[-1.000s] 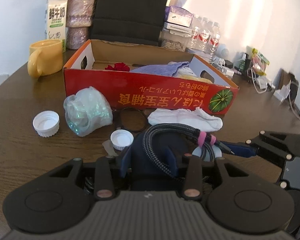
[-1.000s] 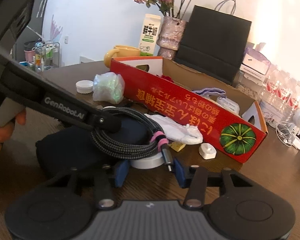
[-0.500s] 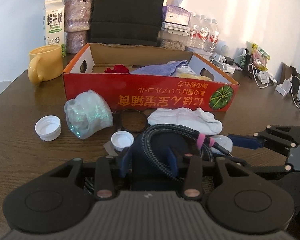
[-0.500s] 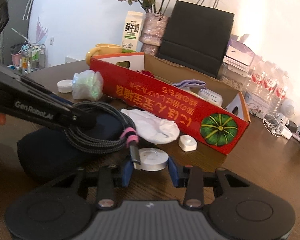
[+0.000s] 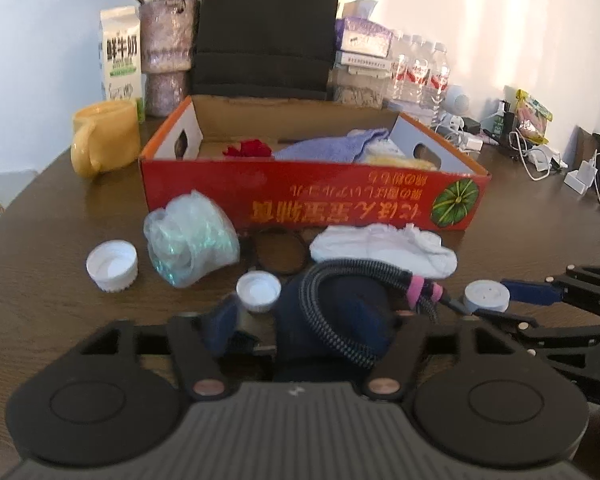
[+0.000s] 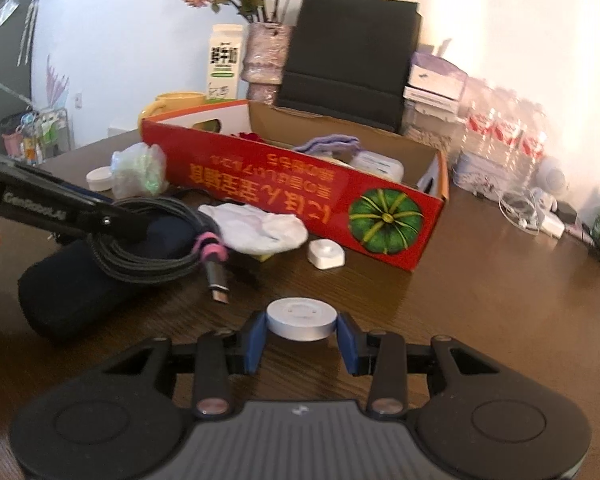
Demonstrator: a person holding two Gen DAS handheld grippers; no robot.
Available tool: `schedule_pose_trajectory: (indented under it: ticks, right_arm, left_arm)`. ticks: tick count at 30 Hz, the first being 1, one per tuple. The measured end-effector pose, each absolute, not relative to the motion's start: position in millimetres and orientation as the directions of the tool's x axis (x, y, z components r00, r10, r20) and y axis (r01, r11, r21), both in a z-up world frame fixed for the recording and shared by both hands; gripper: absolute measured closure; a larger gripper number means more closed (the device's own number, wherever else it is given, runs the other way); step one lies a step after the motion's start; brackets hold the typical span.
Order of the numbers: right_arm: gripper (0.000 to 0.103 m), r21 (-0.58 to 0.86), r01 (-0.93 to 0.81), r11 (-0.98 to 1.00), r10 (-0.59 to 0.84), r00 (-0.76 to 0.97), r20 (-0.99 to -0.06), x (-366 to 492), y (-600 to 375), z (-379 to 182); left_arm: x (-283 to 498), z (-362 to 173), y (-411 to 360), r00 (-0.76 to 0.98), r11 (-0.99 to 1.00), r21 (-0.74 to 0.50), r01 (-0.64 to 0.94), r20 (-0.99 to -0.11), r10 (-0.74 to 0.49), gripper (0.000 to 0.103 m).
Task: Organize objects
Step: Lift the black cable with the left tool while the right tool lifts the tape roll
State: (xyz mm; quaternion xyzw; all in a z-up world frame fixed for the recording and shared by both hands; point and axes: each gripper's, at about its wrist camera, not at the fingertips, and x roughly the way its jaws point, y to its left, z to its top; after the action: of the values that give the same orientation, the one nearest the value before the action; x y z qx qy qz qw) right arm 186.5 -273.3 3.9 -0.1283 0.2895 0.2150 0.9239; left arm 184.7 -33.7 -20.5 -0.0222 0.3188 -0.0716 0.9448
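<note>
Cardboard box (image 6: 284, 184), red outside with a green pumpkin print and upside-down yellow lettering, sits mid-bench (image 6: 480, 300), holding a lilac cloth (image 5: 332, 148). Before it lie a dark pouch (image 6: 80, 280), a coiled braided cable (image 6: 148, 256) with a pink tie on top of the pouch, and a white cloth (image 6: 256, 228). The left hand-held gripper (image 5: 320, 320) is opening around pouch and cable, pads clear of them. The right hand-held gripper (image 6: 302, 338) clamps a small white round puck (image 6: 302, 318).

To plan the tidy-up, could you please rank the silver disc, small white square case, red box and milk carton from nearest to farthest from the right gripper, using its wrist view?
1. silver disc, between the right gripper fingers
2. small white square case, just beyond
3. red box, mid-table
4. milk carton, far back
</note>
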Motion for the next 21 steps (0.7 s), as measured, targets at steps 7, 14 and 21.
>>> schedule_pose_trajectory:
  ticks: [7,14,21]
  right_arm:
    - [0.065,-0.079,-0.474,0.877,0.342,0.732,-0.589,188,-277,3]
    - [0.065,-0.044,-0.474,0.879,0.358,0.719,-0.595,189,-282,2]
    - [0.046,-0.017,-0.474,0.880,0.370,0.709,-0.600,191,-285,1]
  left_arm:
    - [179,11,-60,0.813,0.974,0.024,0.226,-0.555,-0.175,0.000]
    - [197,10,-85,0.699,0.928,0.114,0.353,-0.692,-0.181,0.000]
    - [210,-2,-106,0.640,0.871,0.249,0.423,-0.763,-0.092,0.000]
